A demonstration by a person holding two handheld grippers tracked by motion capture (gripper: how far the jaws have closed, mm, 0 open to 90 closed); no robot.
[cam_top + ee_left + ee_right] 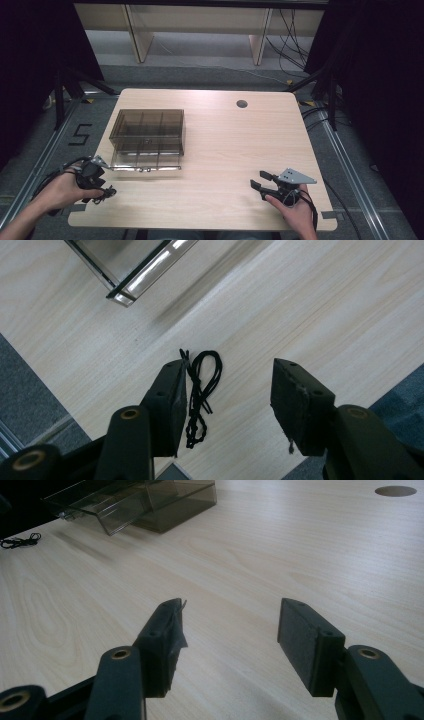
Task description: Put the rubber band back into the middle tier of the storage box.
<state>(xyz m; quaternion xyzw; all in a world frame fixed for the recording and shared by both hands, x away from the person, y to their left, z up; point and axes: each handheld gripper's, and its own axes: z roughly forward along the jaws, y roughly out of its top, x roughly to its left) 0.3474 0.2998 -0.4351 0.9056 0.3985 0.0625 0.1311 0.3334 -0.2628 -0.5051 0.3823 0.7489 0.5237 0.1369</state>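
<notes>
High view: a clear box with inner dividers stands on the left half of the table, its lid folded down flat toward the near edge. No contents can be made out in its compartments. The left gripper is at the near left corner, just before the lid; a small black cord lies at its tip, too small here to read. The right gripper rests at the near right, well apart from the box, jaws spread and empty. A round hole sits near the table's far edge.

Left gripper view: this one shows the cord plainly, a looped, knotted black string lying flat on the wood, just beside the inner face of the left-hand jaw, between the two jaws. They stand wide, not pressing it. A corner of the lid shows at the top.

Right gripper view: jaws wide over bare wood. Far off lie the box, seen low from the side, the cord at the left edge and the hole.
</notes>
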